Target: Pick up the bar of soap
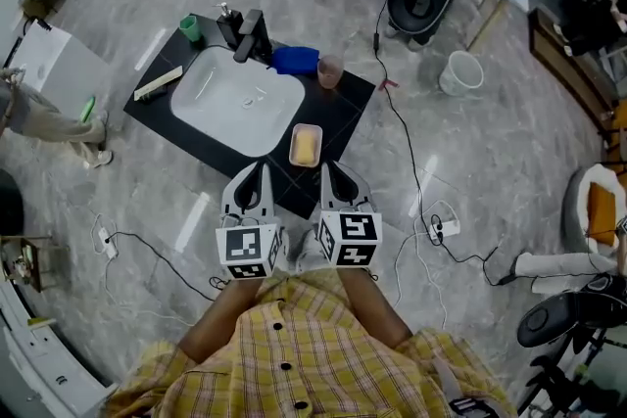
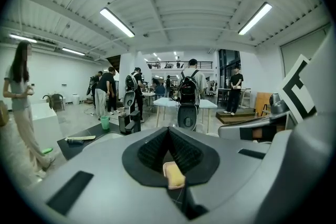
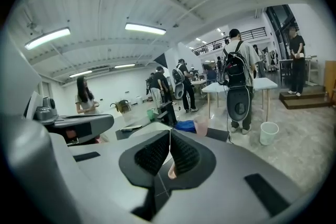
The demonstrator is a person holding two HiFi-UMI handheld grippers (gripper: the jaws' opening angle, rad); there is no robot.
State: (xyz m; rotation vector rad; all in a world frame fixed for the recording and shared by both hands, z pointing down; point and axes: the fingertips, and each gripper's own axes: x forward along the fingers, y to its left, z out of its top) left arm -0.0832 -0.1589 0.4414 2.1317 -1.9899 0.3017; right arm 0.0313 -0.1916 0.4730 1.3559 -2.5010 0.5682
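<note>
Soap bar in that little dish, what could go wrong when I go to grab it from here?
1. The left gripper and right gripper are both shut. Unless one opens first, it would probably shove the soap rather than grasp it.
2. The soap lies in a shallow dish right beside the basin. A nudge might slide the dish towards the basin.

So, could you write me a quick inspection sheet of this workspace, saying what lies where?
Surface: black board on the grey floor, with a white sink set in it.
Job's things: yellow soap in a dish at the board's near edge, untouched.
Clutter: green cup, tap, blue cloth, pink cup behind the sink; a long pale item at its left.
Grippers: left gripper and right gripper shut, empty, side by side short of the dish.
Cables: black cable on the floor, right of the board.
Surroundings: white bucket, people standing, a table.
</note>
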